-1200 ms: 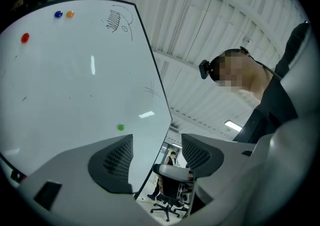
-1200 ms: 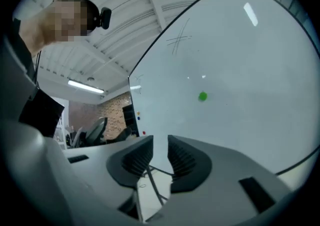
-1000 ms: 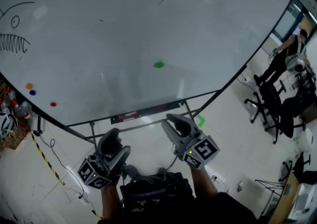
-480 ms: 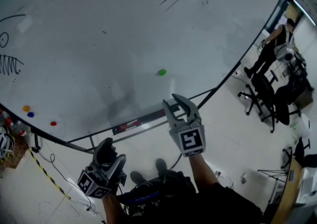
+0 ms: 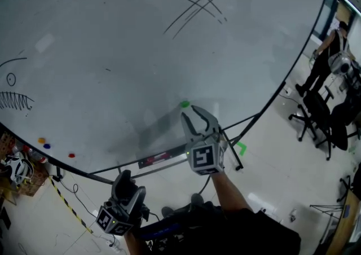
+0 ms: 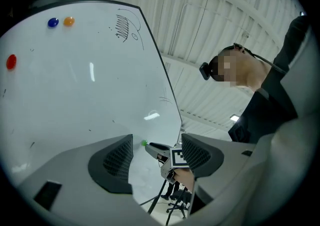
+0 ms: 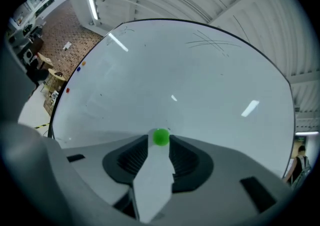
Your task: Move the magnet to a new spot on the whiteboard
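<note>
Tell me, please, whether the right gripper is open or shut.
Open. On the right gripper, the jaws have just been opening and stand apart; the green magnet sits on the whiteboard at their tips, unpinched.

The right gripper (image 5: pixel 197 121), on an outstretched forearm, points level at the whiteboard (image 5: pixel 124 45). Its jaws have just been opening and stand wide, with the green magnet (image 5: pixel 184 104) between their tips, unpressed. The left gripper (image 5: pixel 127 185) hangs below the whiteboard, jaws apart and empty.

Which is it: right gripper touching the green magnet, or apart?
Cannot tell. Right gripper view: green magnet at the right gripper's tips, jaws just been opening; neither contact nor gap plain.
</note>
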Motion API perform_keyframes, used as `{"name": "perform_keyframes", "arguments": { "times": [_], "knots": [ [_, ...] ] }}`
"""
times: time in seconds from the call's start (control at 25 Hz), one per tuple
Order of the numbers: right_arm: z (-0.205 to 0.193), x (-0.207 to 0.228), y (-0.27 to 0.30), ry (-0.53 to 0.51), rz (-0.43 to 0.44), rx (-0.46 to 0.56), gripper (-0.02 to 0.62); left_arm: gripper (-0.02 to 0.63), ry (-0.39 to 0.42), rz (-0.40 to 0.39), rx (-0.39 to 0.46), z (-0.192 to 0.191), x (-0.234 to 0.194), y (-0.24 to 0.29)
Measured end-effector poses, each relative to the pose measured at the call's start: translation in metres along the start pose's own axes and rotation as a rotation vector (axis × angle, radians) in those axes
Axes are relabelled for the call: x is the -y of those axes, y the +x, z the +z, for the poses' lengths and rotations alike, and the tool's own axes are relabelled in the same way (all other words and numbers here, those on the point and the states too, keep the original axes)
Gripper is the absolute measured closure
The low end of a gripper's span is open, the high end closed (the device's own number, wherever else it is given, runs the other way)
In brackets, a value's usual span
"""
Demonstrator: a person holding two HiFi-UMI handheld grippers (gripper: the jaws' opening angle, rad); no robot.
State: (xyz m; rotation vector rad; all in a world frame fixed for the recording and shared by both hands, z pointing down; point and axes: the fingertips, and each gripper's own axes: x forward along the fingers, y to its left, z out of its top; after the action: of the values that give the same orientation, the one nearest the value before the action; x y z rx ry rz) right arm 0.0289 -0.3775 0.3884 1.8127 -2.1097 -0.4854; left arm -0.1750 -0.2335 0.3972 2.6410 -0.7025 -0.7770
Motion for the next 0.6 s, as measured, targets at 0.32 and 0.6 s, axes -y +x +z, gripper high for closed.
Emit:
{"name": "perform_keyframes", "arguments": {
  "times": [0.32,0.6],
  "knots": [
    [-0.001,0.007,0.019,-0.048,-0.007,0.033,0.430,0.310,0.036,0.026,-0.025,-0.008,0.001,0.015],
    [0.000,0.004,0.021,-0.155,-0.051,0.019,0.437,0.310,0.039,0.030,-0.034,-0.010,-0.002,0.021]
  ]
}}
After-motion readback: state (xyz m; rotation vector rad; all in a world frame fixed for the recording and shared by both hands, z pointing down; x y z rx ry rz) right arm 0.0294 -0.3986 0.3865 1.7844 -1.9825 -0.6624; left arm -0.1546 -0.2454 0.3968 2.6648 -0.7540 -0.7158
